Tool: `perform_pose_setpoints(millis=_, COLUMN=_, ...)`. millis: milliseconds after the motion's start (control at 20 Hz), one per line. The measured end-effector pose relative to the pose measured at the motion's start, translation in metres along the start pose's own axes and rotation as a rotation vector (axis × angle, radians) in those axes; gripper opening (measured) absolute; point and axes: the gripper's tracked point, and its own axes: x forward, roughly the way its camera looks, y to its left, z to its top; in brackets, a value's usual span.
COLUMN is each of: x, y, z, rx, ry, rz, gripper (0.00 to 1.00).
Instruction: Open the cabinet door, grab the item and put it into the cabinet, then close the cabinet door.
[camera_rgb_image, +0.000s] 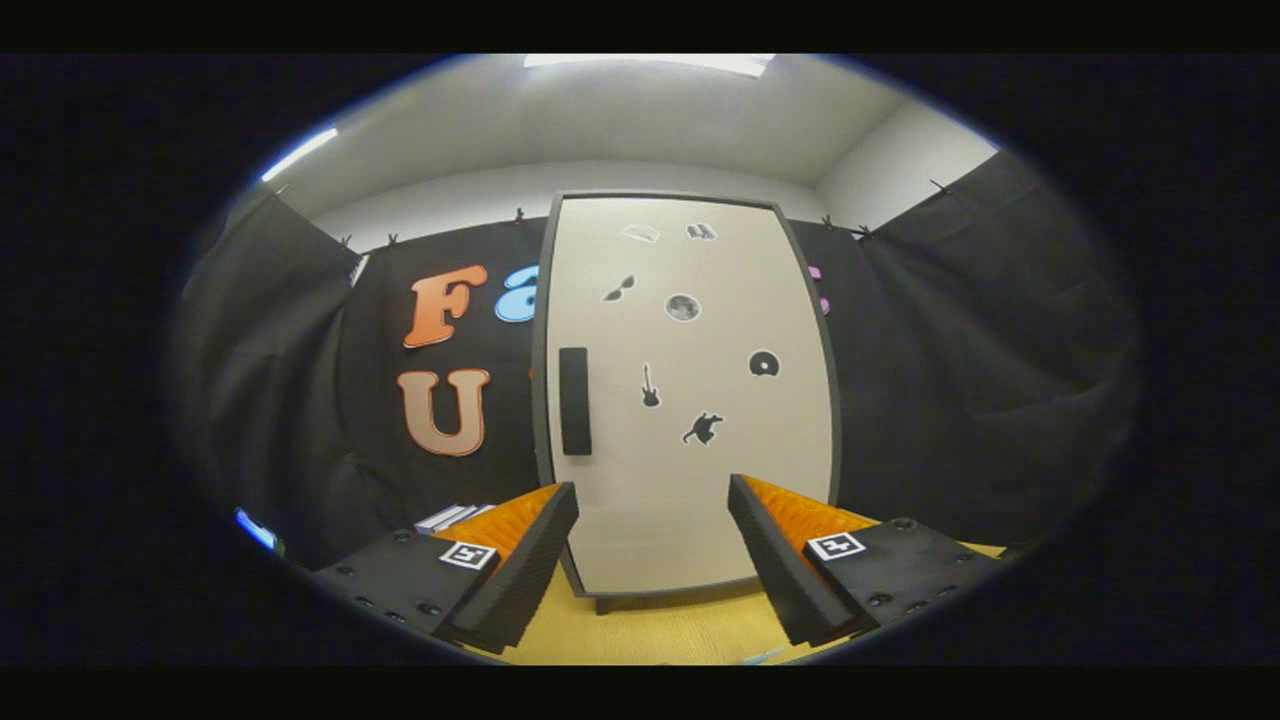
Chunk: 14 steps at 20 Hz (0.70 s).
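far to the left, against the dark cloth wall (270, 380), a small stack of what look like books (455, 517) sits low down, partly hidden behind the left finger, and whether it is the item for the cabinet cannot be told. nearer, the gripper (652, 500) points straight at the cabinet with its two fingers (520, 560) spread wide apart, nothing between them and nothing touched; each finger carries a small square marker on its upper face. beyond the fingers, in the middle, stands the cabinet (545, 300), tall and upright with a dark frame, resting on the yellow table surface (650, 630) on a short dark foot. its pale door (690, 500) is closed, flush in the frame. a dark upright handle (574, 401) sits on the door's left side, about halfway up, just above the tip of the left finger. several small dark stickers (682, 307) are scattered over the door's upper and middle part, among them a round one, a guitar shape and an animal shape. to the right of the cabinet the cloth wall runs on, plain and folded, and above it a pale wall and ceiling with a strip light (650, 62) show at the far side.
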Motion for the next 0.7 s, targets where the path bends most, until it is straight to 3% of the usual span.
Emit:
perform_pose_setpoints(millis=450, x=0.130, y=0.046, z=0.015, rx=0.016, ry=0.020, rz=0.130, gripper=0.98)
perform_pose_setpoints(millis=700, x=0.177, y=0.062, z=0.001, rx=0.040, ry=0.077, rz=0.133, gripper=0.97)
